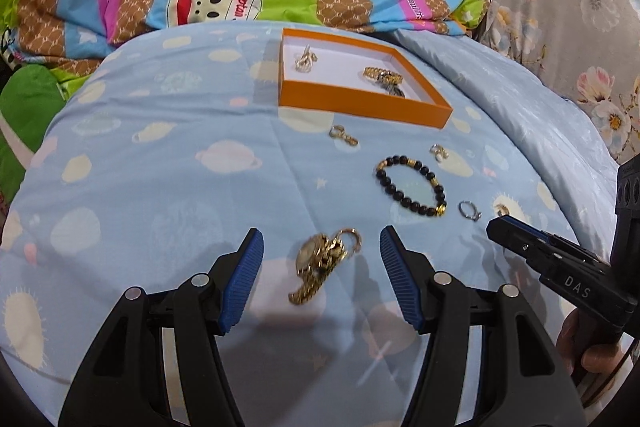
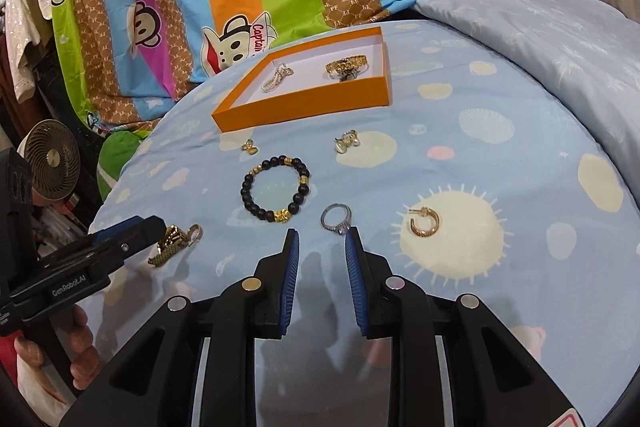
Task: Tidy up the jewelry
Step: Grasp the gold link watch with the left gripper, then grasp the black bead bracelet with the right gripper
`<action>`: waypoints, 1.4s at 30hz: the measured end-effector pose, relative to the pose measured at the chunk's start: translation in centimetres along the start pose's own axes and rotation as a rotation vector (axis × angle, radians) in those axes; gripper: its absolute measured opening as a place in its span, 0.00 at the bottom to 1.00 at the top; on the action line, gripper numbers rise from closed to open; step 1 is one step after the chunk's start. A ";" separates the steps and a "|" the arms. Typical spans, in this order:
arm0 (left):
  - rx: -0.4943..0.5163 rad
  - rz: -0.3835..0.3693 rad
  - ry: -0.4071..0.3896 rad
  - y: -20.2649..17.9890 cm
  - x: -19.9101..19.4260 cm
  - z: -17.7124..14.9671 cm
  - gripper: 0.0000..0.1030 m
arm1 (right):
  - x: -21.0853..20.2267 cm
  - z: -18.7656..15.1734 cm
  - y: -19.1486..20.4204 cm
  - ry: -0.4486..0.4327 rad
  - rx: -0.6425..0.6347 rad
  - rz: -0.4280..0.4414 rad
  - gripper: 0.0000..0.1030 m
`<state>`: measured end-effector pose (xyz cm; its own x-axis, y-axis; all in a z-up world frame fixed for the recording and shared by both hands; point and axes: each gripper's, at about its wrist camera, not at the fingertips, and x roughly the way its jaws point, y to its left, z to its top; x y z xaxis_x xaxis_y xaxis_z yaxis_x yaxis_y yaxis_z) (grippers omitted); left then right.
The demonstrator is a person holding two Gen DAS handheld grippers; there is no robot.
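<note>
The orange box (image 1: 362, 107), white inside, holds a pale chain (image 2: 277, 77) and a gold bracelet (image 2: 346, 65). A gold watch (image 1: 320, 263) lies on the blue quilt (image 1: 160, 227) between the left gripper's (image 1: 322, 277) wide-spread ribbed pads. The right gripper (image 2: 322, 269) stands narrower, gaping, beside a silver ring (image 2: 337, 219).

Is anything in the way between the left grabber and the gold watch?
No. The gold watch lies on the blue bedspread right between the open jaws of the left gripper, with nothing visible in between.
</note>
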<state>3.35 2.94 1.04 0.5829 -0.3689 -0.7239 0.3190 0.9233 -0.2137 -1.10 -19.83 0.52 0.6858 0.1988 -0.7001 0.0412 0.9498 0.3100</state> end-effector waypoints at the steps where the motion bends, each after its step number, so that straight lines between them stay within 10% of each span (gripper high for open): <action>1: -0.002 -0.002 0.007 0.1 0.0 -0.4 0.57 | 0.0 -0.1 0.0 0.000 -0.002 -0.003 0.23; 17: -0.012 -0.003 0.054 0.5 1.4 -0.6 0.54 | 1.0 0.2 0.8 0.020 -0.032 -0.009 0.23; 24: -0.007 -0.029 0.064 0.4 2.1 -0.2 0.20 | 2.4 1.5 1.0 0.034 -0.006 0.030 0.26; 42: -0.026 -0.025 -0.016 1.1 0.1 1.8 0.18 | 4.7 4.8 2.3 0.026 -0.056 -0.008 0.33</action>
<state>5.16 3.75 1.90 0.5867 -0.3929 -0.7080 0.3143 0.9163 -0.2481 5.72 -17.87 0.97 0.6661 0.1970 -0.7193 0.0050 0.9633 0.2684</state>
